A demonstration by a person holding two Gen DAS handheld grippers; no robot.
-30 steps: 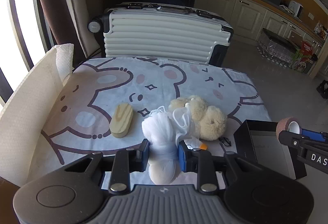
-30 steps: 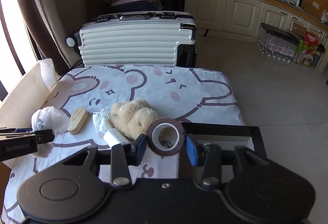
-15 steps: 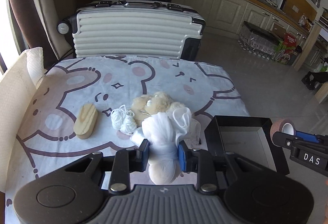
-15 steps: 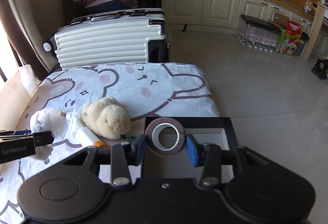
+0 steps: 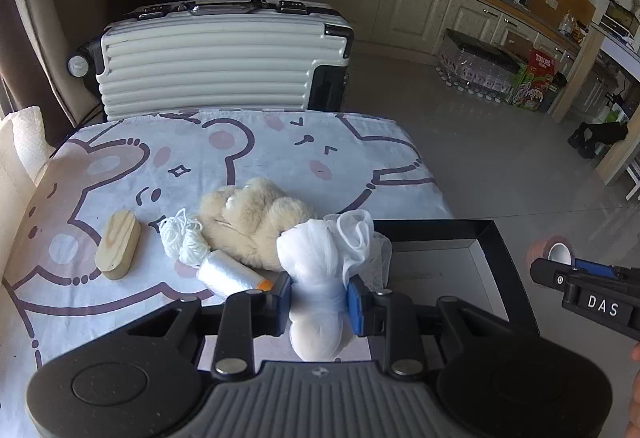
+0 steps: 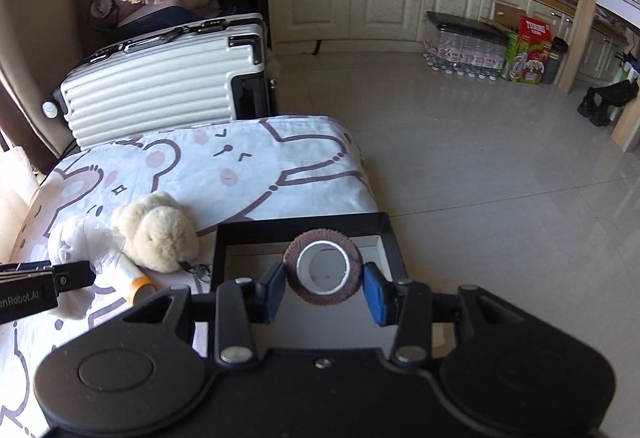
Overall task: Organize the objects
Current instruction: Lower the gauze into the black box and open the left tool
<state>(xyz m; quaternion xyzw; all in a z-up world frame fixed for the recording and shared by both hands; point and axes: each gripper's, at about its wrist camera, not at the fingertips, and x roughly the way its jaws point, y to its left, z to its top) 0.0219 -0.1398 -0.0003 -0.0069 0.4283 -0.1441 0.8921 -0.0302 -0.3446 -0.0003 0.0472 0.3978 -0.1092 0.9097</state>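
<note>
Bright daylight, fisheye-bent edges, dark corners

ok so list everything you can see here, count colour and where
mesh bundle: 1, white, held in left gripper
tape roll: 1, brown, held in right gripper above the box
box: 1, black, open, right edge of the bed
plush toy: 1, cream, mid bed
string: 1 bundle, white, left of the plush toy
film roll: 1, clear with orange end, in front of the plush toy
wooden block: 1, light wood, left on the bed
suitcase: 1, white, behind the bed
left gripper: jaws shut on mesh bundle
right gripper: jaws shut on tape roll
</note>
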